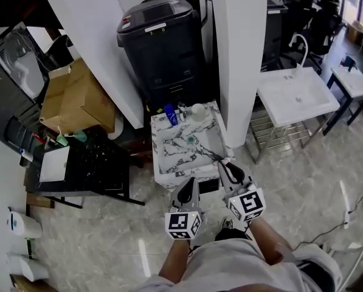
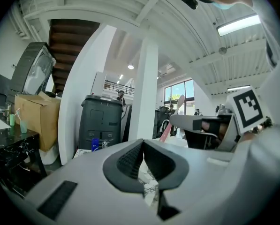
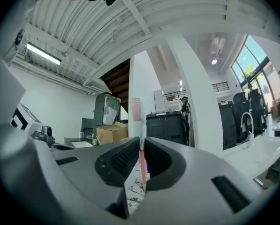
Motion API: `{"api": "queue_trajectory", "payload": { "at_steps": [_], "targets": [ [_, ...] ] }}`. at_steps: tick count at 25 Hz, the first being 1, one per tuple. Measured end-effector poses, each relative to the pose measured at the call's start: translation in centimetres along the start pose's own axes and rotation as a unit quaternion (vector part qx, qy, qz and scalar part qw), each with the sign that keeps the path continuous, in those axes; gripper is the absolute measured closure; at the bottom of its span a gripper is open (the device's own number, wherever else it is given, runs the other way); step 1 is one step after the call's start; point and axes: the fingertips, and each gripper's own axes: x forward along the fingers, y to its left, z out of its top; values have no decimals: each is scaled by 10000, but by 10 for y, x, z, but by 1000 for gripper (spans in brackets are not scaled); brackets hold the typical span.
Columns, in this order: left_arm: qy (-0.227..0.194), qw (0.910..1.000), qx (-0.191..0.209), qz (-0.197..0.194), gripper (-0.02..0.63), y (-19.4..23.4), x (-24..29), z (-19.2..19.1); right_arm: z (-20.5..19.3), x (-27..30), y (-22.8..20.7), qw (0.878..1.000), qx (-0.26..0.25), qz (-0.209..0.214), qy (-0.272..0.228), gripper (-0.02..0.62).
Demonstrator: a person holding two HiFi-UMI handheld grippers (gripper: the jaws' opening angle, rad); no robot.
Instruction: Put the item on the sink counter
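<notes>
Head view, left claw: my left claw [image 1: 190, 185] hangs just in front of the marbled sink desk [image 1: 158, 163], its tips pressed together.
Head view, right claw: my right claw [image 1: 227, 166] sits beside it, over the front right corner of that desk.
Head view, task item: a thin pink stick [image 1: 208, 154] runs from the right claw out over the desk's hollow. It looks dark and hard to read here.
Head view, surroundings: a blue bottle [image 1: 171, 114] stands at the back edge of the desk. A black bin [image 1: 163, 35] is behind it, a cardboard box [image 1: 78, 96] is to the left, and a white basin [image 1: 297, 93] stands well apart to the right.

Left claw view, claw: the left claw [image 2: 142, 142] is closed tip to tip, with nothing held between.
Left claw view, task item: the pink stick [image 2: 168, 127] rises from the right claw [image 2: 191, 122] at the right side.
Left claw view, background: the black bin [image 2: 102, 121] and the cardboard box [image 2: 36, 118] stand beyond.

Right claw view, claw: the right claw [image 3: 140, 143] is clamped on the pink stick [image 3: 140, 165]. The stick stands upright between the pads with its pale head above them.
Right claw view, below: a bit of the marbled sink desk [image 3: 134, 193] shows through the gap.
Right claw view, background: the black bin [image 3: 167, 128] is straight ahead.
</notes>
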Motion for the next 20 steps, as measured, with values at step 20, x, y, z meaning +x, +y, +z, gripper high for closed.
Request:
{"api": "queue_trajectory", "payload": {
  "at_steps": [20],
  "targets": [
    [398,9991,-104,-64,595,-23,113,-23,-32,23,-110,9990,324,-108,272,565]
  ]
}}
